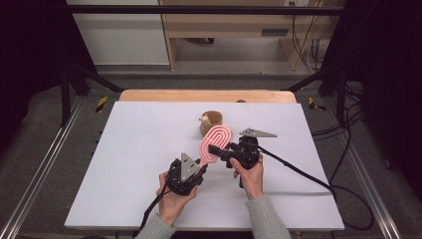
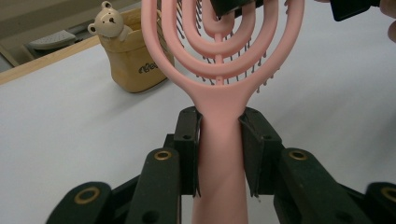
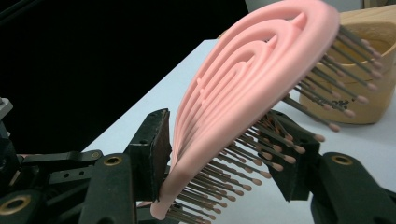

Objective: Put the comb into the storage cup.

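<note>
A pink hairbrush (image 1: 216, 141) with a looped open head hangs just above the white table. My left gripper (image 1: 201, 167) is shut on its handle; in the left gripper view the two pads clamp the pink handle (image 2: 219, 154) just below the head. My right gripper (image 1: 217, 150) reaches in from the right across the brush head. In the right gripper view one pad lies against the smooth back of the head (image 3: 252, 84) and the other meets the bristle tips (image 3: 280, 161), so my right gripper (image 3: 219, 154) is shut on the head.
A tan wooden cup (image 1: 211, 123) with a small bear figure (image 2: 107, 21) on its rim stands just behind the brush. The white table top (image 1: 139, 144) spreads wide to the left and front. Black cables trail off the right edge.
</note>
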A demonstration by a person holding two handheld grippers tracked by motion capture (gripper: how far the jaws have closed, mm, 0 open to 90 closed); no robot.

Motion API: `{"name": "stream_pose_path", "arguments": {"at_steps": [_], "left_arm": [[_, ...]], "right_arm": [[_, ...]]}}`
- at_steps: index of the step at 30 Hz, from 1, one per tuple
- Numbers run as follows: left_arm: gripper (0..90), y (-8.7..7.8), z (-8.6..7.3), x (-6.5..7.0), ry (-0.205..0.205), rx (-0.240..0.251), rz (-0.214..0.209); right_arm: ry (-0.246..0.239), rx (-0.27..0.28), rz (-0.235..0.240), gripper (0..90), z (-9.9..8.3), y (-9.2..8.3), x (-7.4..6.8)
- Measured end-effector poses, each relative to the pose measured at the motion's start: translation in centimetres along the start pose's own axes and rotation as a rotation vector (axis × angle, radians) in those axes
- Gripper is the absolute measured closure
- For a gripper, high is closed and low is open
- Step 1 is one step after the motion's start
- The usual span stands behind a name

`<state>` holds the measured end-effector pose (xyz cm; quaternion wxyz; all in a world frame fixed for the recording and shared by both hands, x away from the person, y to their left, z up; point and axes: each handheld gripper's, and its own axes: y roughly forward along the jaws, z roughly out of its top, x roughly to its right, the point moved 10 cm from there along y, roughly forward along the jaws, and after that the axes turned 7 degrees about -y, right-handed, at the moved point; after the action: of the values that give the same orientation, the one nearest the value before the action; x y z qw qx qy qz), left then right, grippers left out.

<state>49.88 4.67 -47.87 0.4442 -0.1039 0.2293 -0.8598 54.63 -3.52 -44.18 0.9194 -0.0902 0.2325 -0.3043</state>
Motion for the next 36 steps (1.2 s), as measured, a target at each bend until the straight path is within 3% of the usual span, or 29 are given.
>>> {"name": "stream_pose_path", "arguments": {"at_steps": [36], "left_arm": [[69.3,0.3,0.1,0.2,0.015,0.016,0.019]], "right_arm": [[0.065,0.004,0.08,62.2,0.3,-0.8,-1.4]]}}
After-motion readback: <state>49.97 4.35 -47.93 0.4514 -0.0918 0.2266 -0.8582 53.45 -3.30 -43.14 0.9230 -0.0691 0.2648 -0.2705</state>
